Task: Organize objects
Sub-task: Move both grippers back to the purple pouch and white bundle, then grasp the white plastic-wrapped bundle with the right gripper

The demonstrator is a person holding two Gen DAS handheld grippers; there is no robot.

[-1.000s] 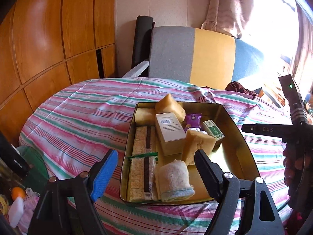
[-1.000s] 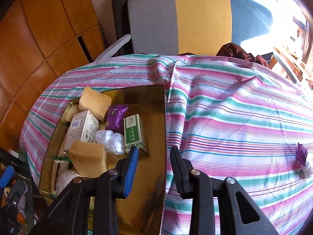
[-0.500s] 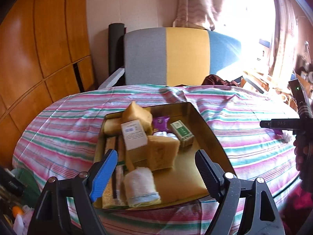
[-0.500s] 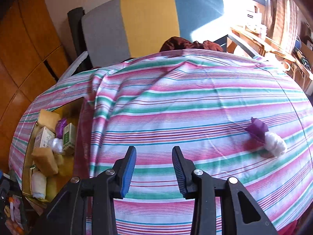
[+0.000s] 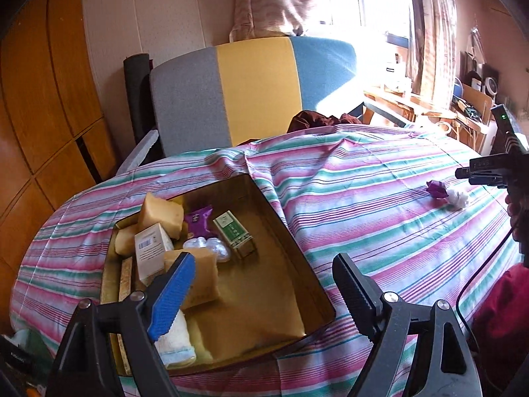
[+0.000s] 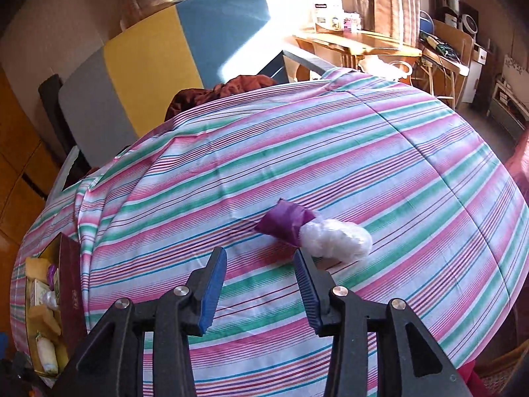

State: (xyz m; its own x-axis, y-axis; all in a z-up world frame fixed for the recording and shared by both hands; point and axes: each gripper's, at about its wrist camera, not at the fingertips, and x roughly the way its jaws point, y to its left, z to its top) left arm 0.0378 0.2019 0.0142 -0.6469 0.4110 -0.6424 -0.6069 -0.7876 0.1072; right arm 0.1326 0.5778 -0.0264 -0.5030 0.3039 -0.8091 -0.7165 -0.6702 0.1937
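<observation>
Right claw (image 6: 261, 266) hangs over the striped tablecloth (image 6: 330, 152), jaws parted moderately, nothing between them. Just ahead of its right finger: a purple packet (image 6: 284, 223) touching a white crinkled plastic wad (image 6: 337, 240), both lying on the cloth, well apart from the tin. The wad sits just beside the right fingertip; whether they touch, cannot tell.

Left claw (image 5: 261, 284) spread wide, empty, poised above the near end of the gold tin tray (image 5: 264, 198). Tray rests on the desk's left side.

Tray contents, seen from the left wrist view: a white carton with barcode (image 5: 150, 253), tan sponge blocks (image 5: 160, 211), a second purple packet (image 5: 198, 220), a green-and-white box (image 5: 233, 233), clear plastic wads (image 5: 208, 246), a rolled white cloth (image 5: 173, 340) at the near edge. Right half of the tray floor is bare.

Beyond the desk: a chair with grey, yellow and blue panels (image 5: 251, 86), a dark red garment (image 5: 317, 119) on its seat.
</observation>
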